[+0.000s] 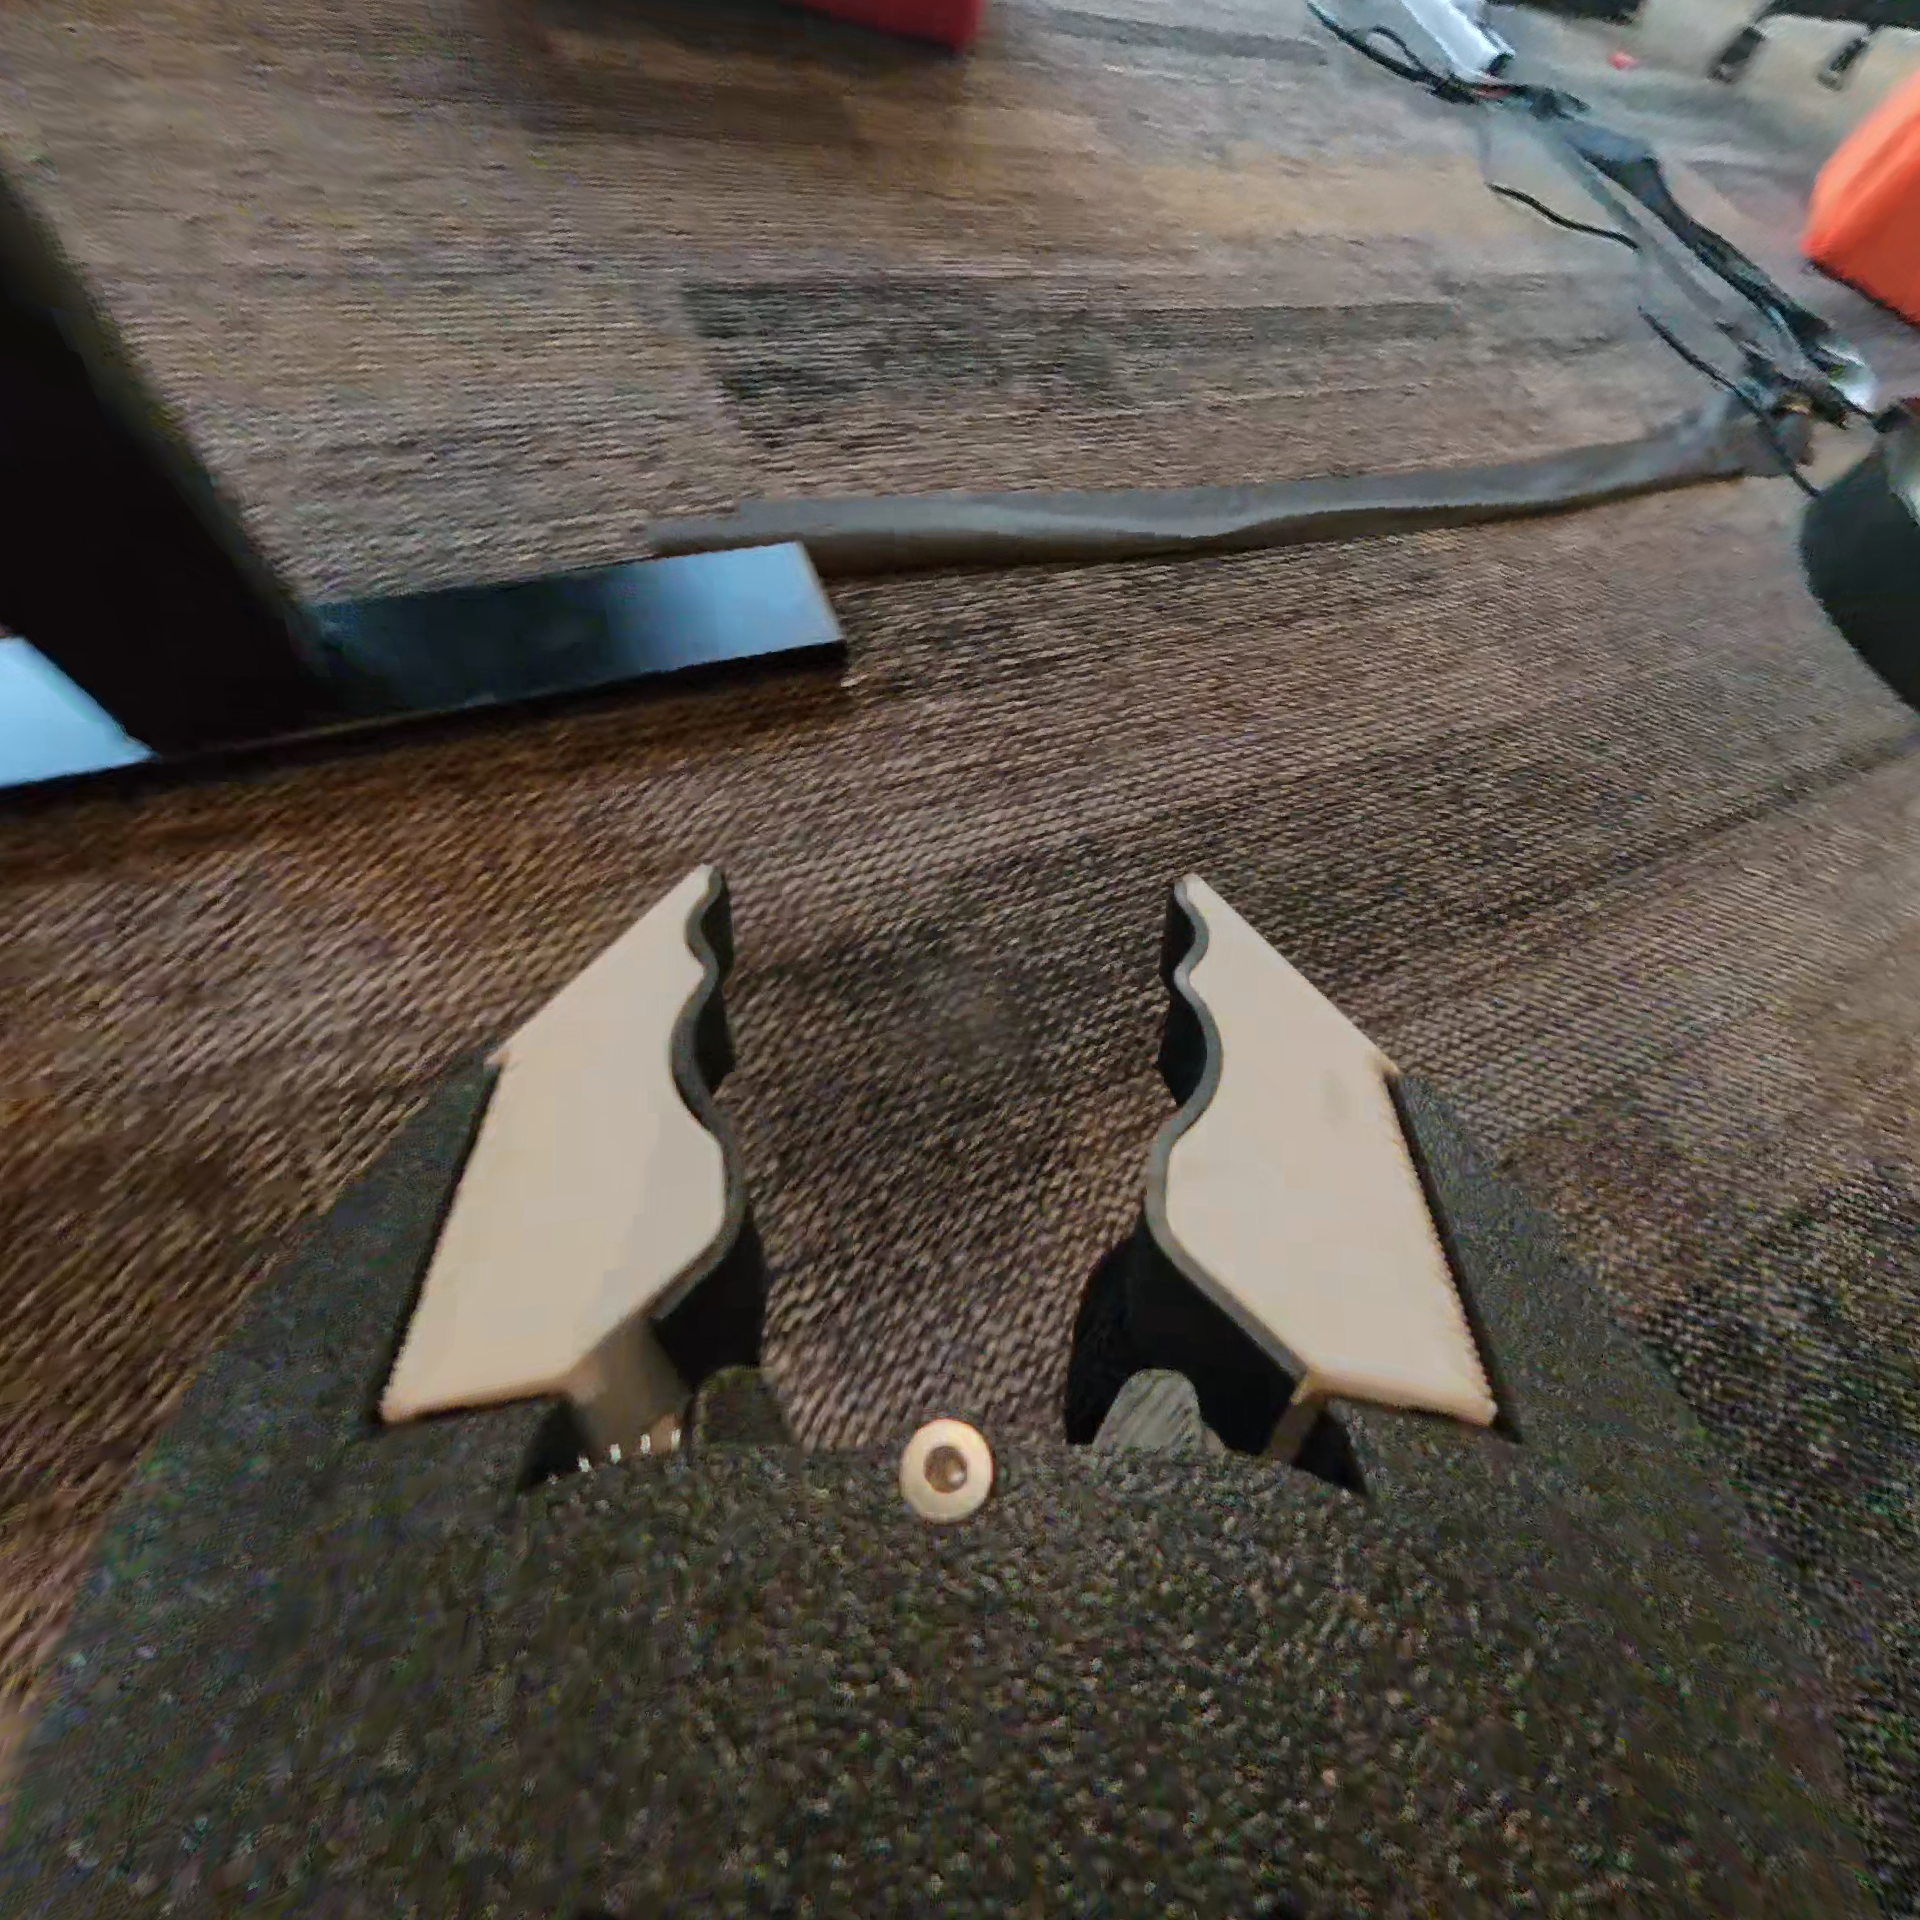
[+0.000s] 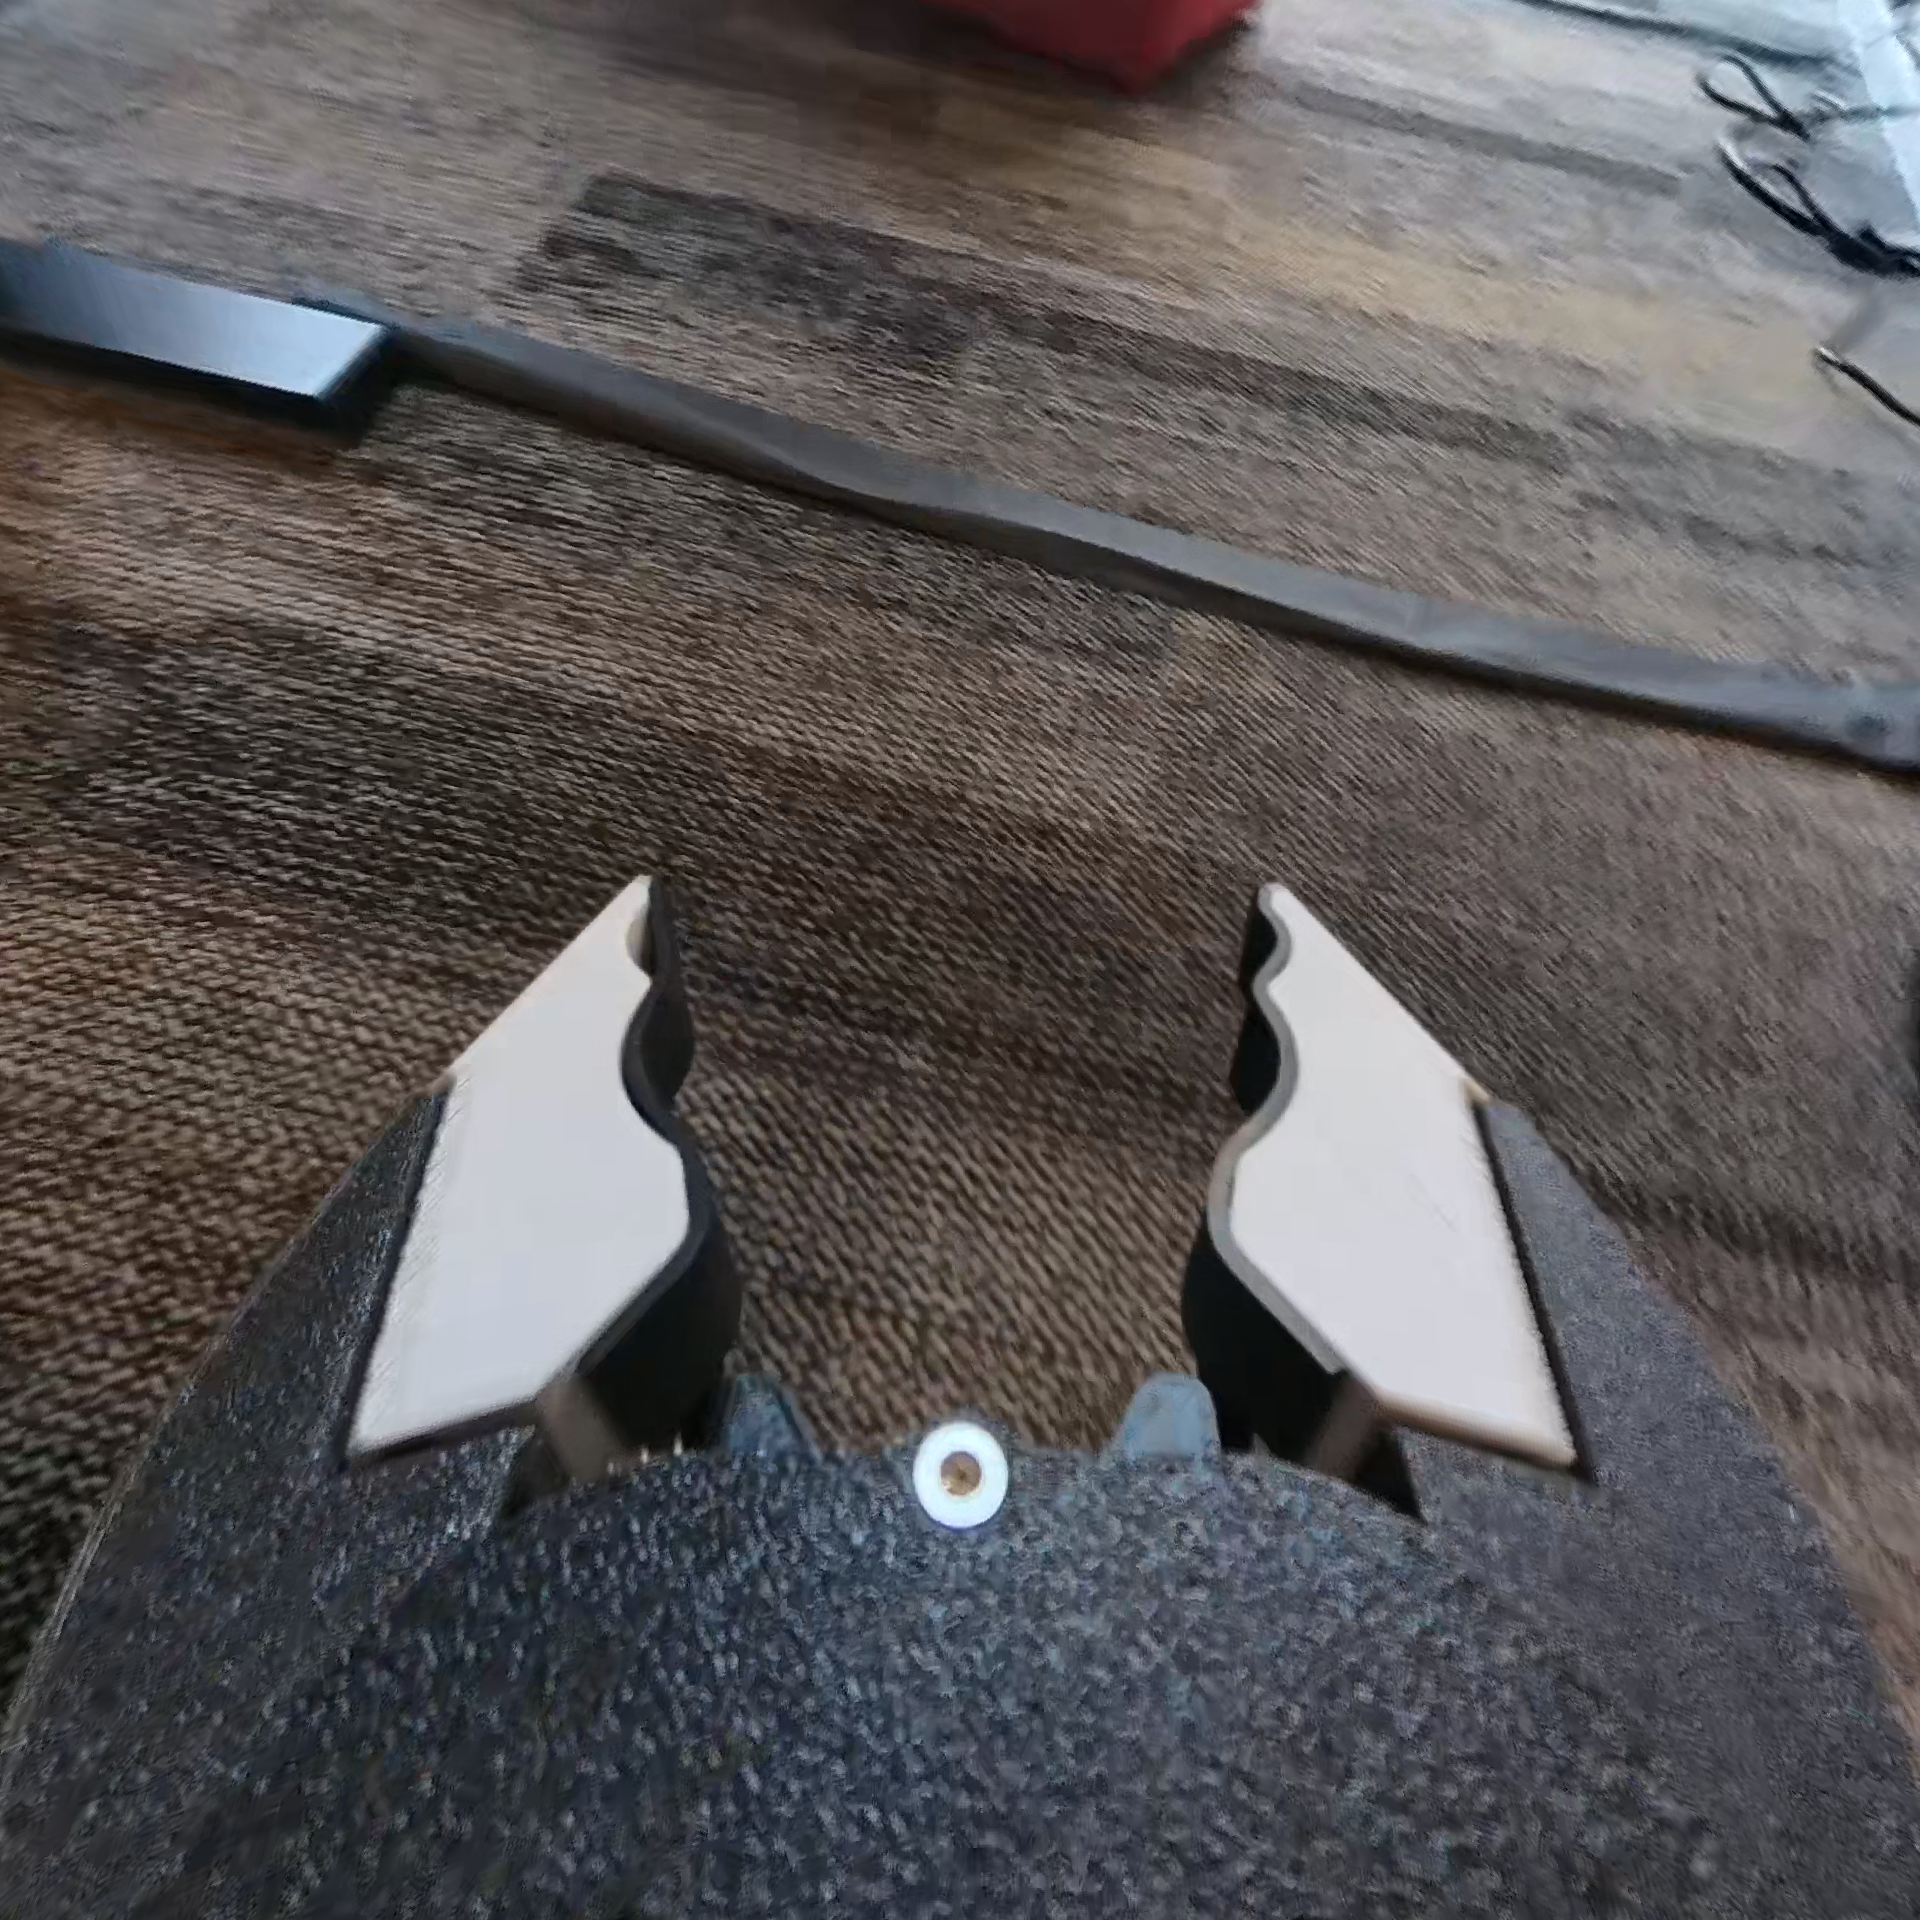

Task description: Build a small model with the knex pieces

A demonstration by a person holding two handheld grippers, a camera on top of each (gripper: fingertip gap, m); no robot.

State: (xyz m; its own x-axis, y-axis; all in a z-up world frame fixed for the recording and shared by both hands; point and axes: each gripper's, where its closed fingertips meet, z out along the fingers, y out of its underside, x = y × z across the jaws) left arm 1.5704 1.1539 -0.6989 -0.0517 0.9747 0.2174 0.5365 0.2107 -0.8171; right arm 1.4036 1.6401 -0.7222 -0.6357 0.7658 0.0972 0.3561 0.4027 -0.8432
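The brown woven carpet (image 1: 935, 727) fills both wrist views, a flat floor covering with darker grey patches. Both grippers hang above it and touch nothing.

The left gripper (image 1: 948, 914), black-bodied with two beige notched fingers (image 1: 582, 1164), has its jaws standing wide with only carpet showing between them. The right gripper (image 2: 956, 925), of the same build with pale beige fingers (image 2: 530, 1226), also has its jaws wide and empty over bare carpet.

Taking the long dark grey fabric strip (image 1: 1195, 514) lying flat across the carpet as landmark: both grippers are on the near side of it, well apart from it. In the right wrist view the same strip (image 2: 1143, 551) runs slantwise from upper left to right edge. A flat black metal bar (image 1: 582, 629) lies on the carpet with its end just beside the strip's left end, and it also shows in the right wrist view (image 2: 187, 332). Beyond the strip, thin black cables (image 1: 1704, 260) trail over the carpet near an orange block (image 1: 1870, 208) at the right edge. A red object (image 2: 1101, 31) sits far beyond the strip at the top edge.
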